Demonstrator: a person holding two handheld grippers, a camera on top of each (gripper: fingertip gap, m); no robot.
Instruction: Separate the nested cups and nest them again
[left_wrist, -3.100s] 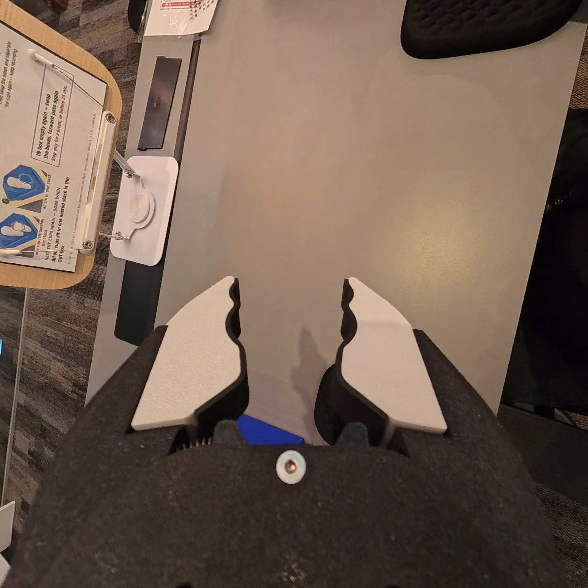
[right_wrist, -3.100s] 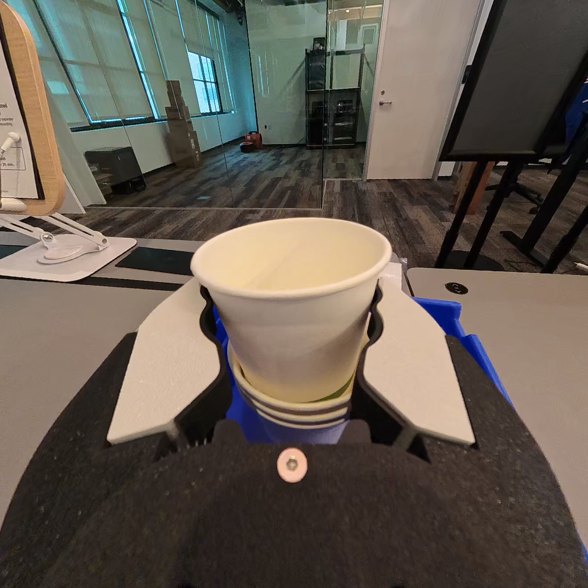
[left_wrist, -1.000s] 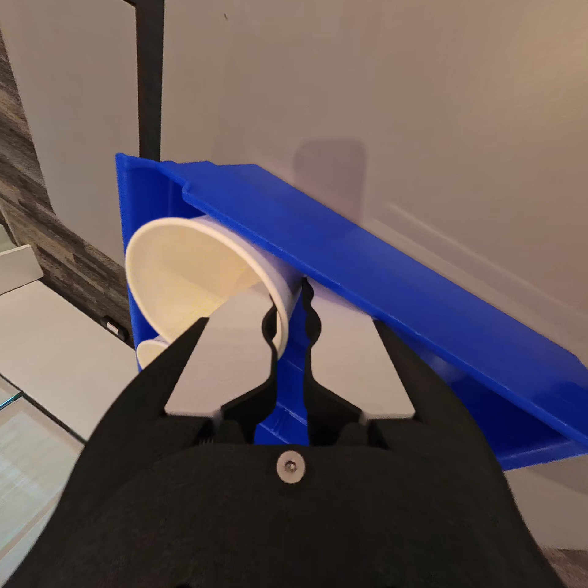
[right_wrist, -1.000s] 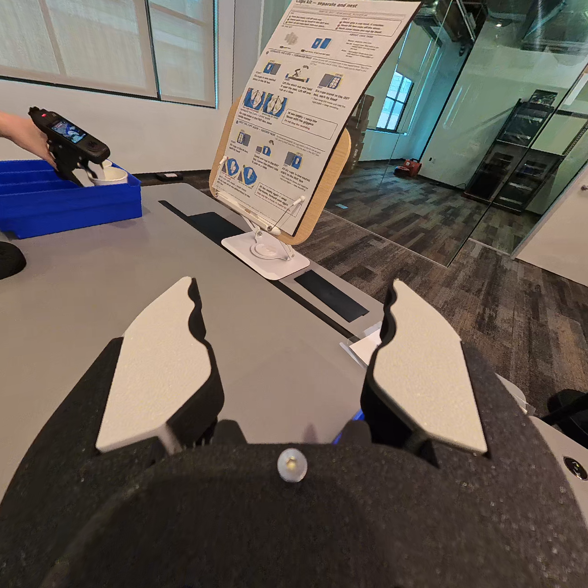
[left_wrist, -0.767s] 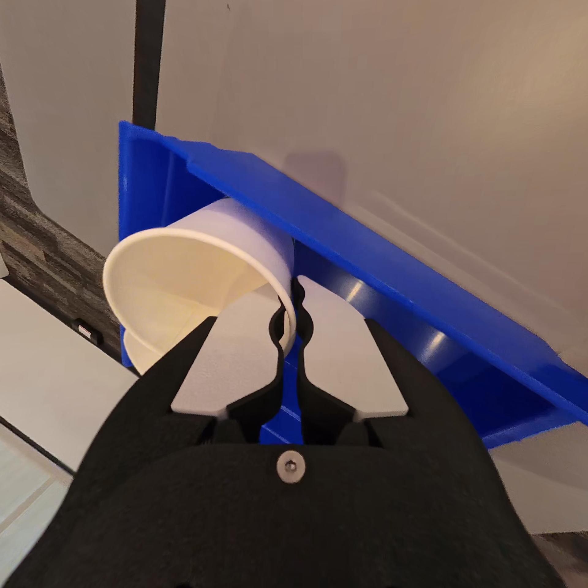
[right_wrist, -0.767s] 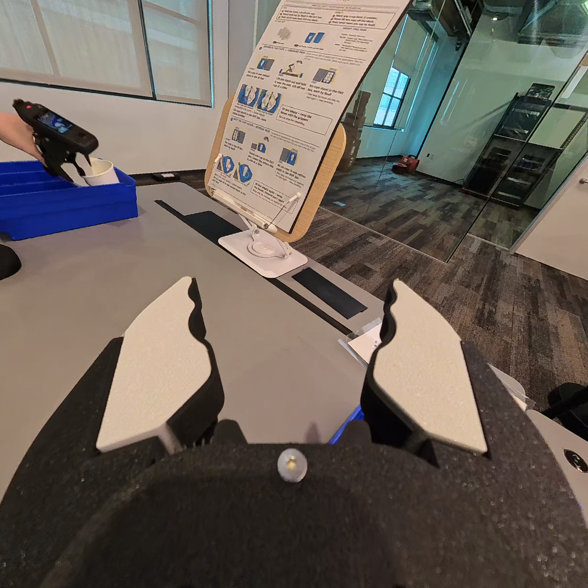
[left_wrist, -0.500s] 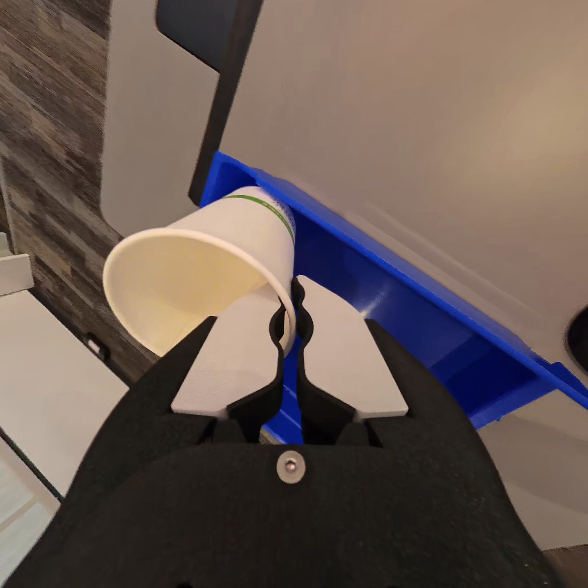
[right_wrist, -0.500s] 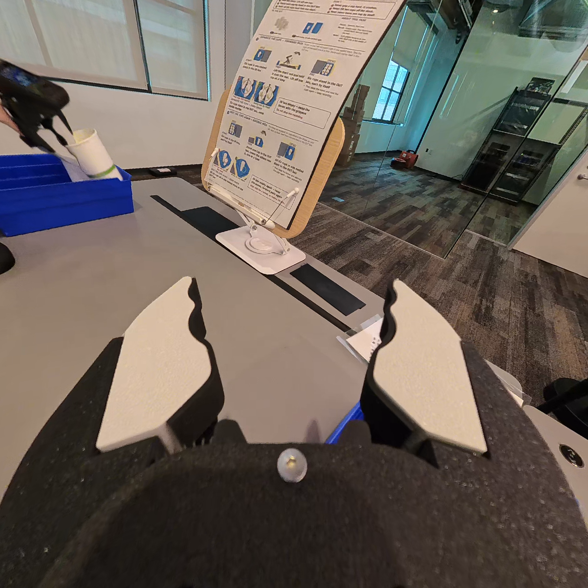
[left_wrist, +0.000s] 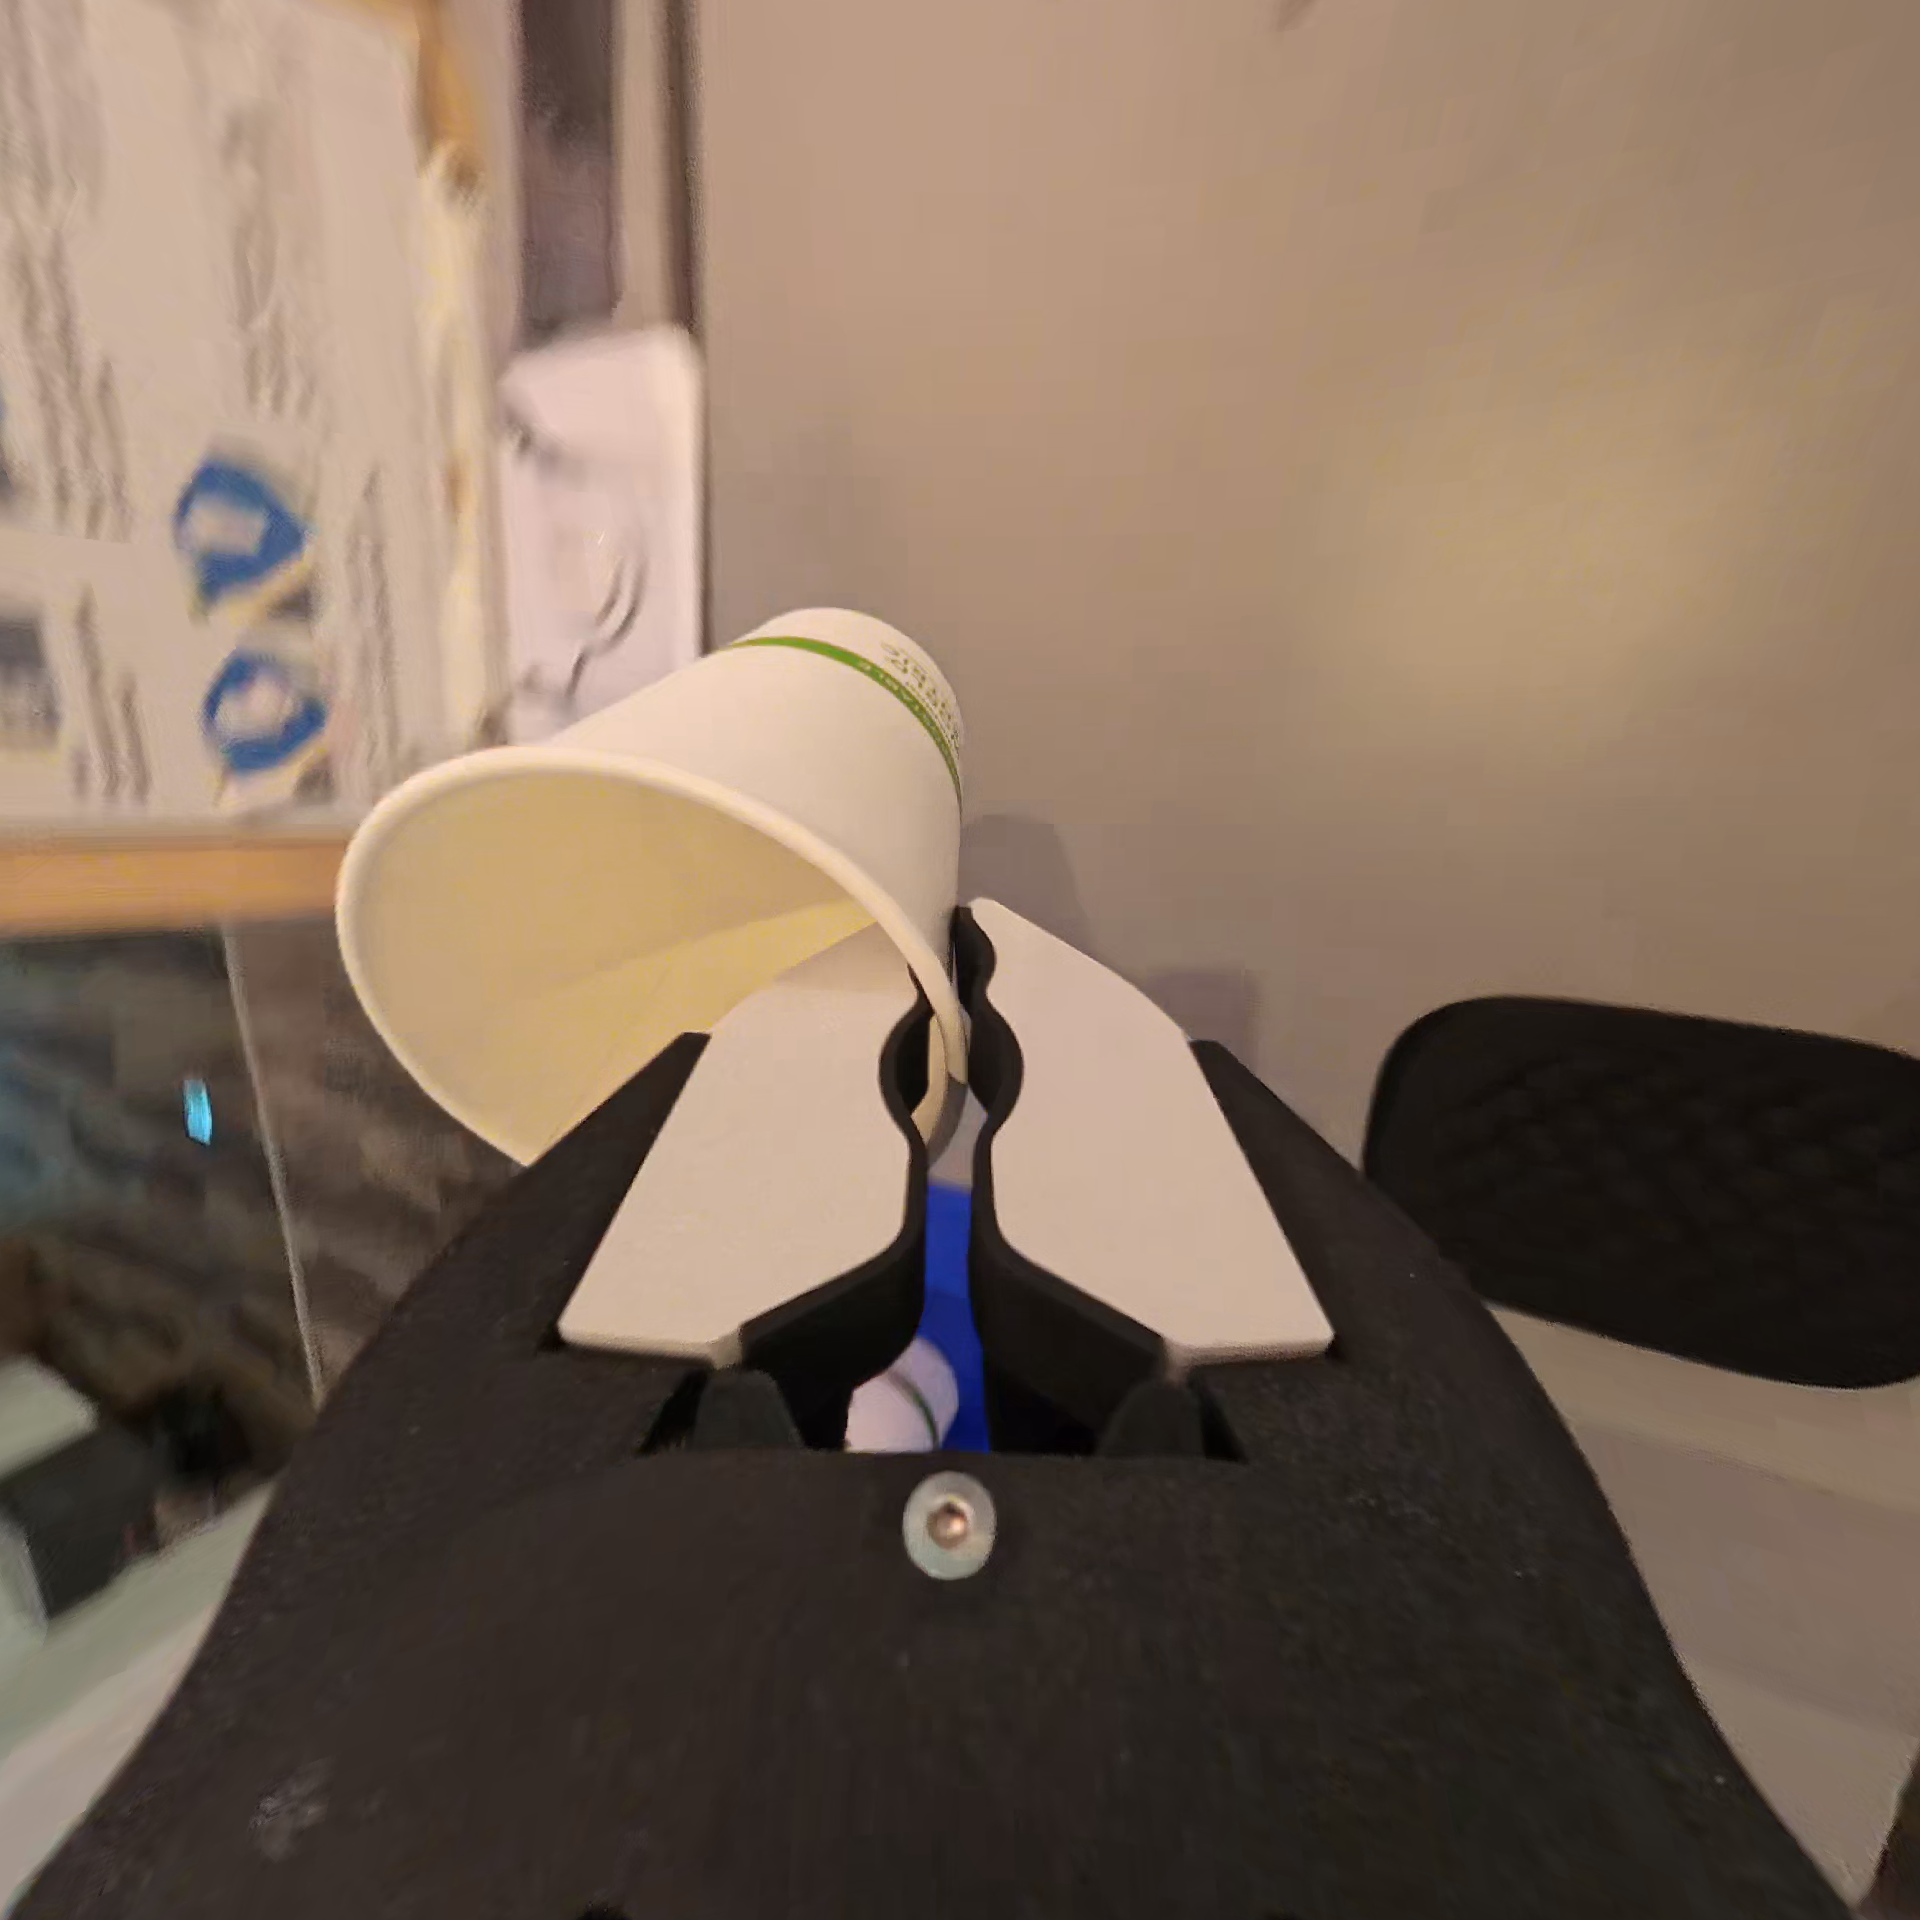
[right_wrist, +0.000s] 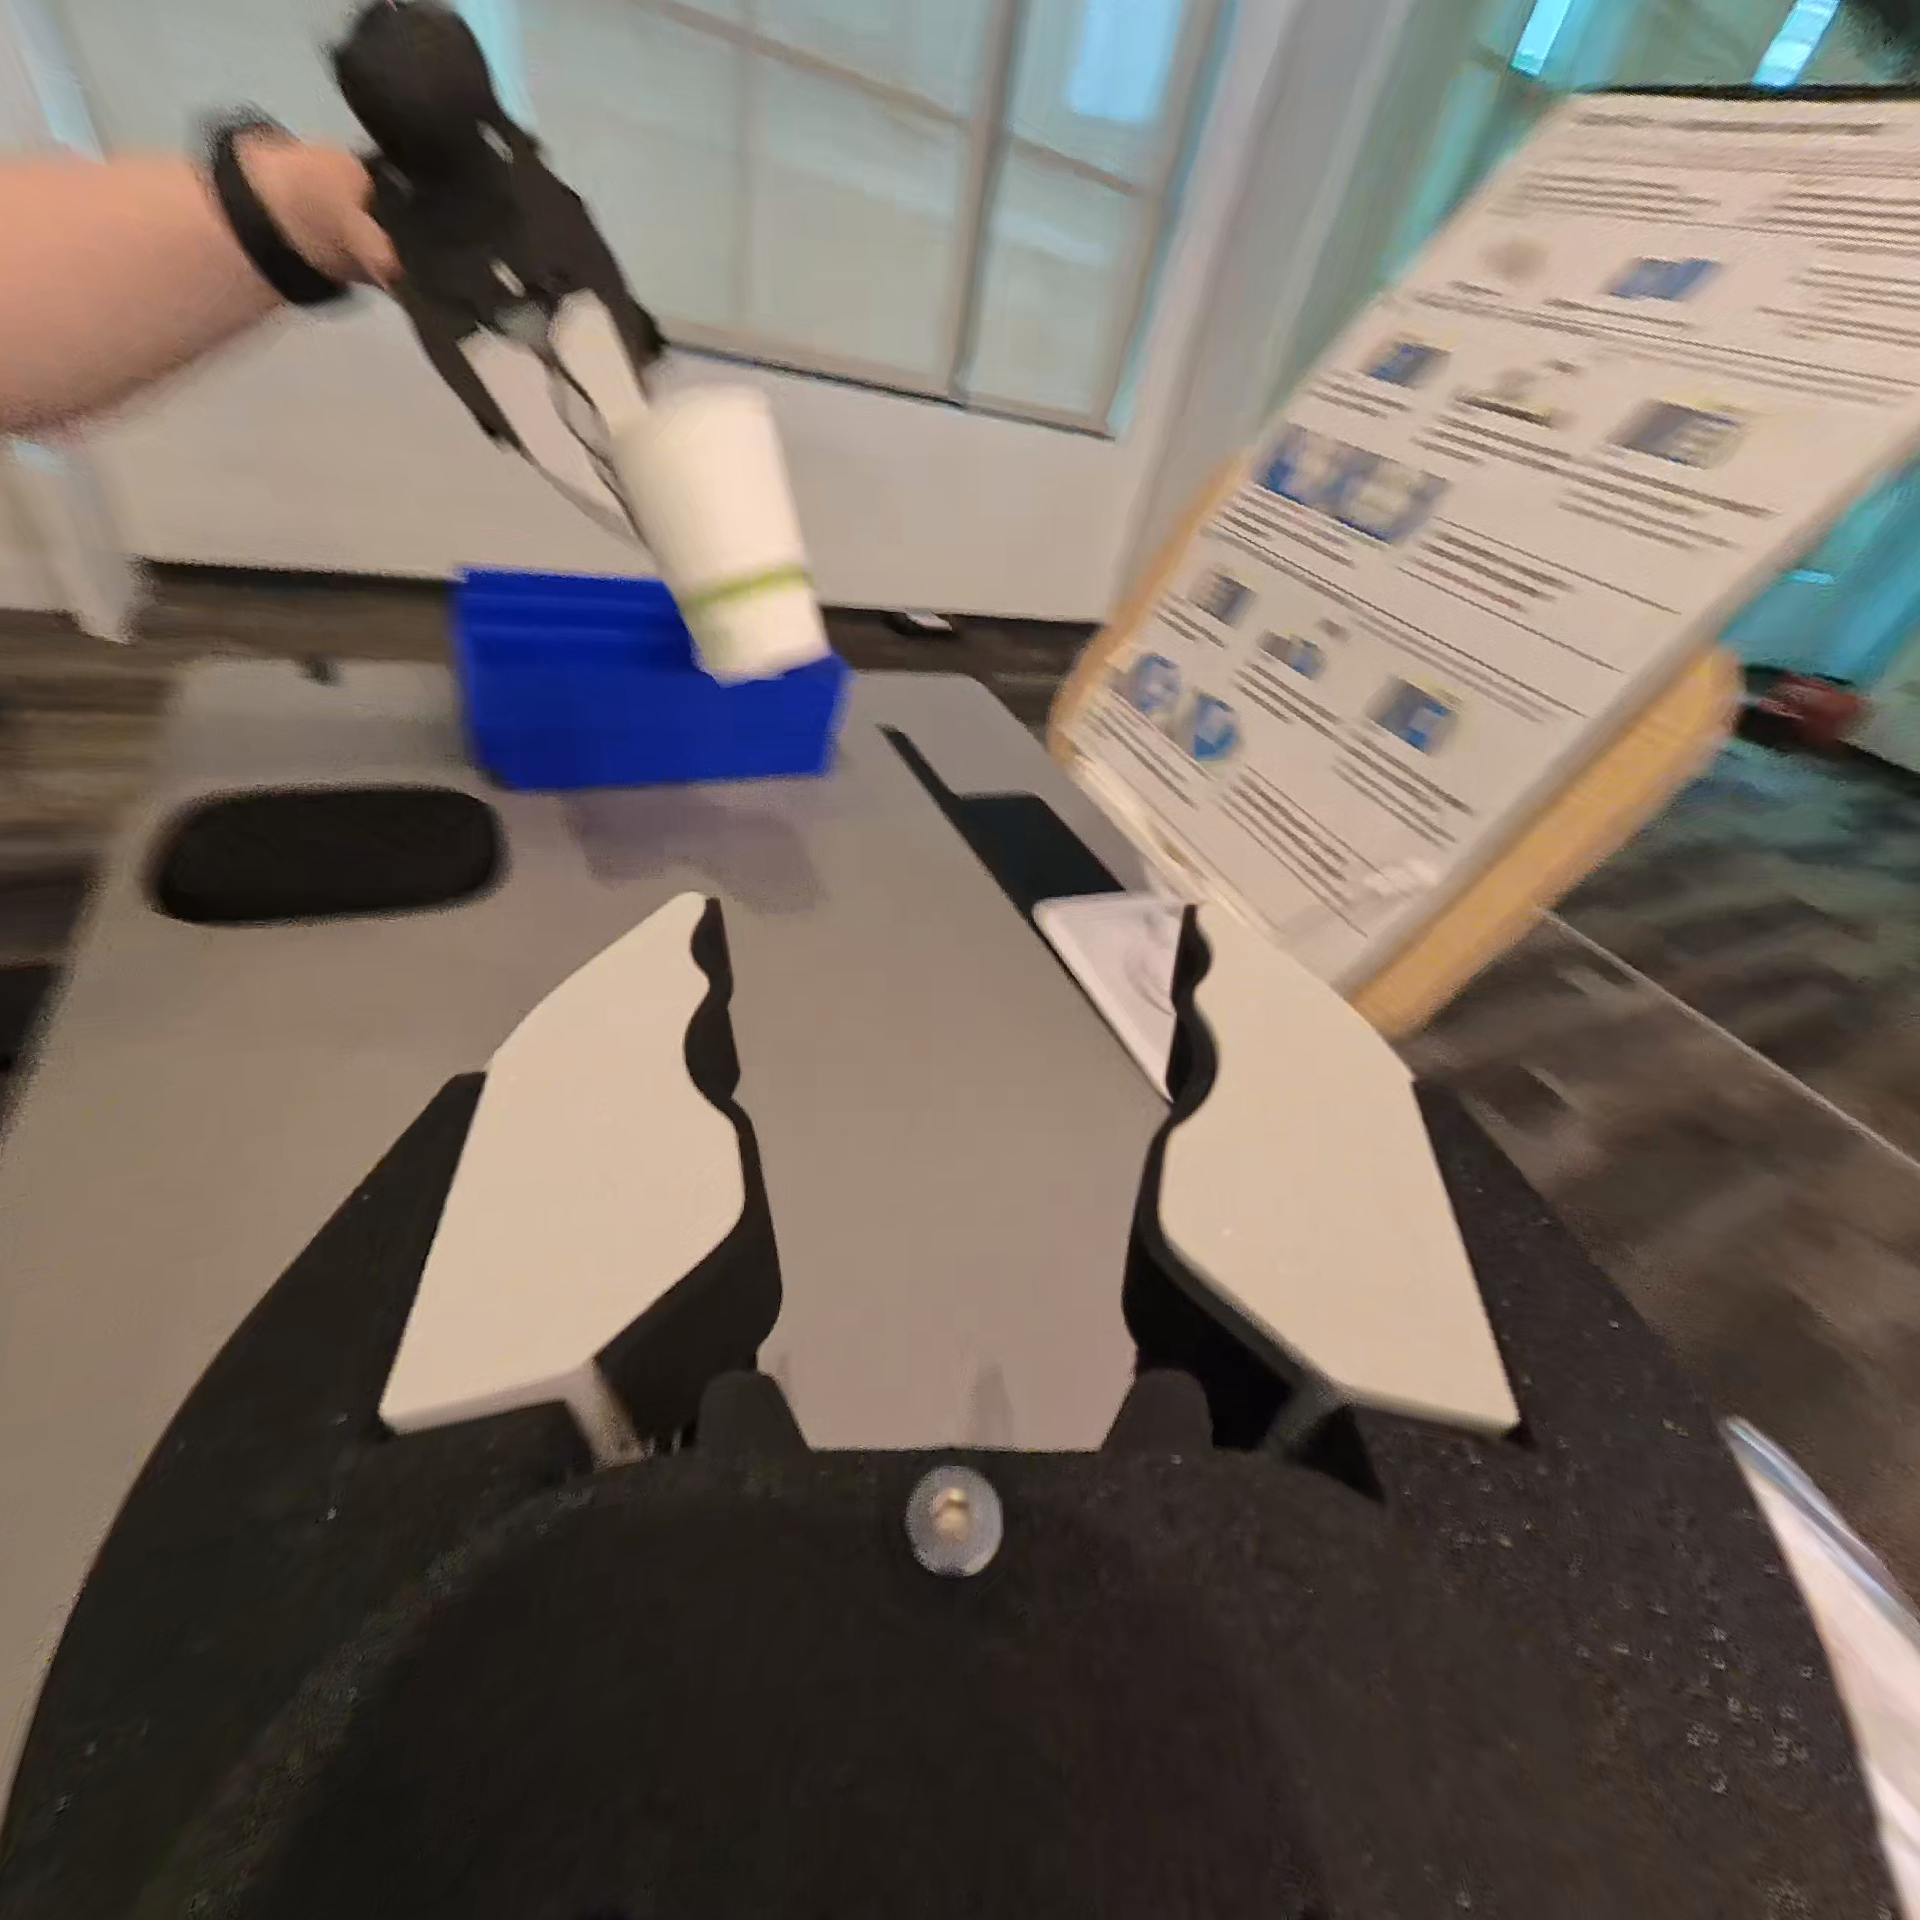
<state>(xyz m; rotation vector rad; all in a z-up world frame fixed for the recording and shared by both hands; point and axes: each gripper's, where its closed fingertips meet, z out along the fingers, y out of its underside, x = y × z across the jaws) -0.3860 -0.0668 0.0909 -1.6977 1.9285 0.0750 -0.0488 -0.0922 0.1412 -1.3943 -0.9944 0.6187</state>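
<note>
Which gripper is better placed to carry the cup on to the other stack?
Left. The left gripper is already shut on the paper cup by its rim, lifted above the blue bin. The right gripper is open and empty over the table.

Left wrist view looks steeply down on the grey table (left_wrist: 1351, 520), close behind its held paper cup (left_wrist: 665, 883); right wrist view looks level across the table, sharing cup (right_wrist: 727, 530) and instruction board (right_wrist: 1455, 540)

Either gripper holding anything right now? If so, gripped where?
Left gripper holds a white paper cup, pinched by its rim wall, one finger inside, one outside, cup tilted in the air. Right gripper is open and empty.
</note>
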